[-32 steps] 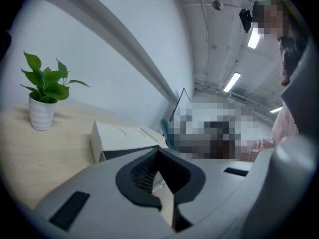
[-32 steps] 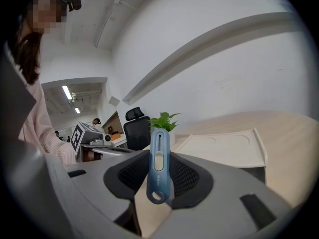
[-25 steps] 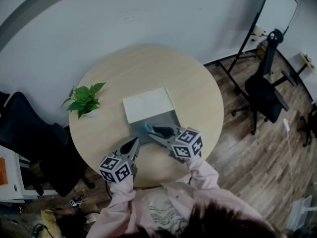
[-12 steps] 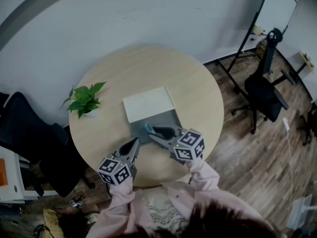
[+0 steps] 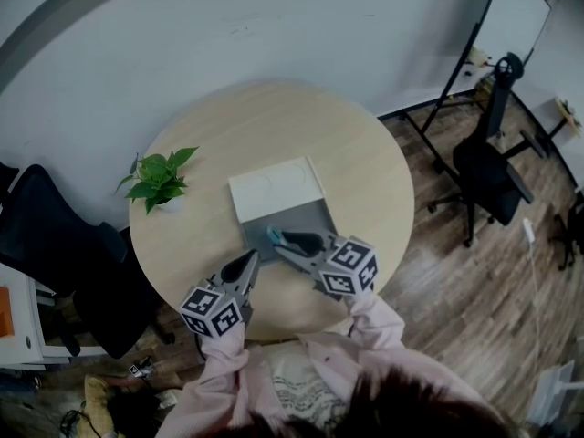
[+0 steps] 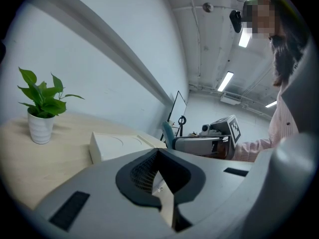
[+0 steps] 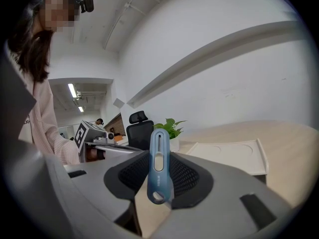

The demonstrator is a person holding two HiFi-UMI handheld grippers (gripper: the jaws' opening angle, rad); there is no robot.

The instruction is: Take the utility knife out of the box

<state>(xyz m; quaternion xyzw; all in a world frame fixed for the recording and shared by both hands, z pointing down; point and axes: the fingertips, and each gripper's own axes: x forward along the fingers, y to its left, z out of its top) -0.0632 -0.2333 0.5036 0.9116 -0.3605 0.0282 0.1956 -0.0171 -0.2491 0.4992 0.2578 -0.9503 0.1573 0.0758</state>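
Observation:
A blue utility knife point(image 7: 159, 168) stands upright between the pads of my right gripper point(image 7: 159, 185), which is shut on it. In the head view the knife point(image 5: 273, 236) shows as a teal tip at the right gripper point(image 5: 279, 242), over the near edge of the grey box point(image 5: 297, 219). The box's white lid point(image 5: 274, 187) lies flat behind it. My left gripper point(image 5: 248, 262) rests at the box's near left corner, jaws together with nothing between them. From the left gripper point(image 6: 159, 180) view I see the lid point(image 6: 119, 144) and the right gripper beyond it.
A potted plant point(image 5: 160, 179) stands at the left of the round wooden table point(image 5: 356, 153). Black office chairs sit to the right point(image 5: 488, 162) and left point(image 5: 46, 235) on the wooden floor. A whiteboard stand point(image 5: 456, 71) is at the back right.

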